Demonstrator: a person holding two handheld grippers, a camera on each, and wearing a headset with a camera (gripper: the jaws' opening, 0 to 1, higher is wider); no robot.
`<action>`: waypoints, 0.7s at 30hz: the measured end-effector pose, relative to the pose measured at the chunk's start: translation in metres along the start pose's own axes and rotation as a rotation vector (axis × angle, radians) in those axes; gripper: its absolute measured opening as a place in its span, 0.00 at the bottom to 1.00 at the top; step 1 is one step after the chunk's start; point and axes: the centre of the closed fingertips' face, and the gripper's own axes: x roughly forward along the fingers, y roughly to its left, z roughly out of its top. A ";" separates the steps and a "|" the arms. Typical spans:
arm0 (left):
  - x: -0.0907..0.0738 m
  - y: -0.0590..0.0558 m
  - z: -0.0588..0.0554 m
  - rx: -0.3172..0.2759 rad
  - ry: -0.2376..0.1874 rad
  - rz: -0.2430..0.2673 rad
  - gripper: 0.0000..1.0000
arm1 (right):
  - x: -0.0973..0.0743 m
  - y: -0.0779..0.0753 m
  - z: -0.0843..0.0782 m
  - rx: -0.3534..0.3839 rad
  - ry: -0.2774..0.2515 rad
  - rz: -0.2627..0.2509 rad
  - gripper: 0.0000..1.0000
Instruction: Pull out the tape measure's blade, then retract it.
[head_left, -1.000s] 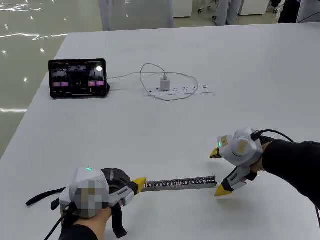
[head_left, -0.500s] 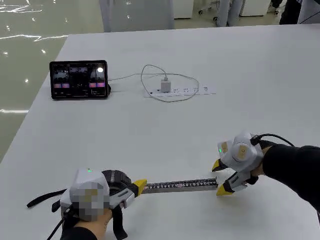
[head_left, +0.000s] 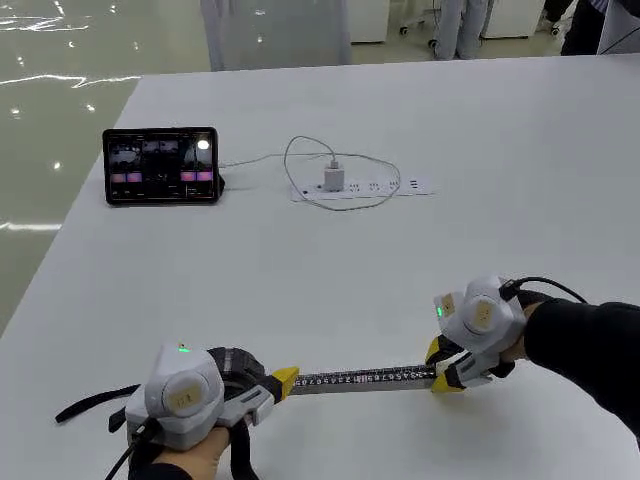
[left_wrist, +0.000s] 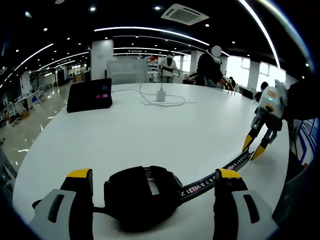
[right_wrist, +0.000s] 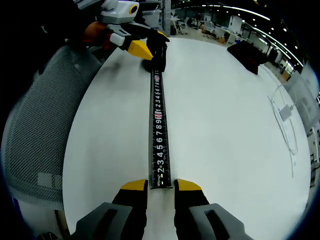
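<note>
Looking down in the head view, I hold my left tongs (head_left: 265, 385) around the case (head_left: 235, 362) on the surface (head_left: 300, 270), while my right tongs (head_left: 440, 368) meet the far end of the blade (head_left: 360, 378). In the left gripper view my left tongs (left_wrist: 154, 174) stand spread wide, the case (left_wrist: 142, 197) between them with a gap beside it. In the right gripper view my right tongs (right_wrist: 161, 186) pinch the blade's (right_wrist: 159, 125) tip.
</note>
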 end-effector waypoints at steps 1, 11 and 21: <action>0.000 0.000 0.000 -0.002 -0.001 0.000 0.99 | 0.000 0.000 0.000 -0.003 0.000 -0.001 0.17; 0.002 0.002 0.000 -0.006 0.001 0.005 0.99 | 0.000 -0.001 0.001 0.006 0.002 -0.008 0.12; 0.002 0.006 -0.003 -0.010 0.013 0.022 0.95 | 0.001 0.004 0.000 0.044 0.074 0.016 0.11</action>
